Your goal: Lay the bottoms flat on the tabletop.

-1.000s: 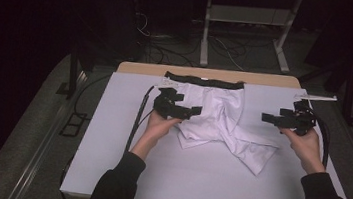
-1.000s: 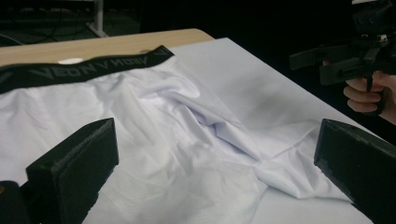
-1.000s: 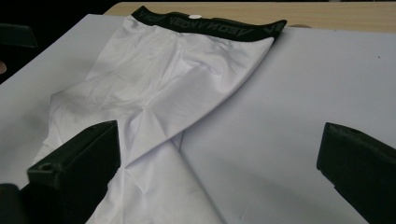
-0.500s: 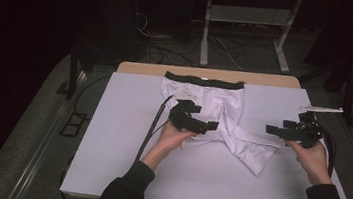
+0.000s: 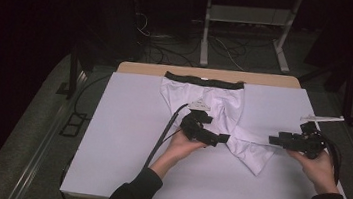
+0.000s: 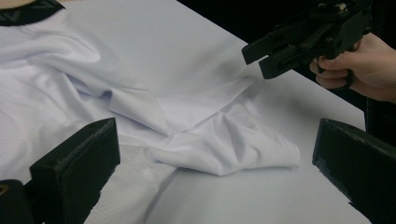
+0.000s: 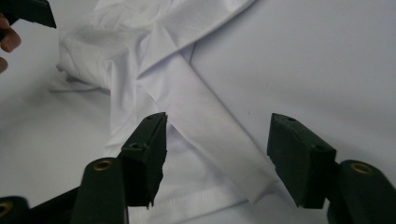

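Note:
A white pair of shorts [image 5: 224, 105] with a black waistband [image 5: 204, 80] lies crumpled on the white table [image 5: 126, 124], one leg trailing toward the front right. My left gripper [image 5: 218, 138] hovers over the shorts' near edge, open; in the left gripper view its jaws [image 6: 215, 172] stand wide apart above the folded leg [image 6: 224, 149], gripping nothing. My right gripper [image 5: 274, 139] is open beside the leg's tip. In the right gripper view its jaws [image 7: 222, 156] straddle a folded strip of the cloth [image 7: 210, 121] without closing on it.
A wooden tabletop edge [image 5: 272, 80] shows behind the white sheet. Beyond it, on the dark floor, stand a metal frame [image 5: 244, 16] and loose cables [image 5: 166, 38]. Bare white table surface lies to the left and along the front.
Both grippers have come toward the person. The left one moved right across the shorts to their near edge; the right one dropped beside the leg's tip. The left side of the shorts has bunched inward.

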The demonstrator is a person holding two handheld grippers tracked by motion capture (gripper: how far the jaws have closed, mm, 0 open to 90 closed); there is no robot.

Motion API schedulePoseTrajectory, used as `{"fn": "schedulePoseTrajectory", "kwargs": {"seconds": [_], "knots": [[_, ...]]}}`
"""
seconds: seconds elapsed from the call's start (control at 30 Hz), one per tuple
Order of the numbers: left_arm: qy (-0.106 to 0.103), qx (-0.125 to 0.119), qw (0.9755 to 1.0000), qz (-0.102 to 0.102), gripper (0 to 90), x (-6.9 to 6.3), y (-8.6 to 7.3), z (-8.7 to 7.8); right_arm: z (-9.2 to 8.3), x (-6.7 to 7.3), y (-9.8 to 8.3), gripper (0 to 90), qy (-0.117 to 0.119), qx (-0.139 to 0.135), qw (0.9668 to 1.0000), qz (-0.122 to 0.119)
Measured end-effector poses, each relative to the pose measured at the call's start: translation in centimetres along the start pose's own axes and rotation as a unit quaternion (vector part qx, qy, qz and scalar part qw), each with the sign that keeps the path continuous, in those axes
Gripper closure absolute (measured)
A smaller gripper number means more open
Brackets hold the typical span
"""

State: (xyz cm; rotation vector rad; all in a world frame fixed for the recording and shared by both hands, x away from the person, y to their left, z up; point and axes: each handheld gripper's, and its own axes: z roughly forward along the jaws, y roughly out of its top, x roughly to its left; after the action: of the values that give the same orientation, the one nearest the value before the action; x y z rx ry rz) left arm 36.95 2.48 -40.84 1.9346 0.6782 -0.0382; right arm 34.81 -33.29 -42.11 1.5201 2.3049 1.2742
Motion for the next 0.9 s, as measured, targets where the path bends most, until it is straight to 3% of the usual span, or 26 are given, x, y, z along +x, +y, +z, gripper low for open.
{"fn": "schedulePoseTrajectory", "kwargs": {"seconds": [0.3,0.47,0.63,0.9], "knots": [[-0.005,0.009,0.9999,0.001,0.7,-0.4,-0.4,0.7,0.3,-0.7,-1.1,46.3,-0.018,0.035,0.9992,-0.01],[-0.007,0.007,0.9999,-0.012,0.7,-0.1,-0.7,0.9,1.2,-0.8,-1.2,47.9,-0.029,0.058,0.9976,-0.026],[-0.006,0.012,0.9998,-0.015,0.7,0.1,-1.0,1.1,2.1,-0.8,-1.1,55.6,-0.049,0.08,0.9948,-0.04],[-0.011,0.016,0.9996,-0.018,1.8,0.0,-1.3,1.8,2.1,-0.8,-1.2,74.7,-0.057,0.091,0.9931,-0.049]]}}
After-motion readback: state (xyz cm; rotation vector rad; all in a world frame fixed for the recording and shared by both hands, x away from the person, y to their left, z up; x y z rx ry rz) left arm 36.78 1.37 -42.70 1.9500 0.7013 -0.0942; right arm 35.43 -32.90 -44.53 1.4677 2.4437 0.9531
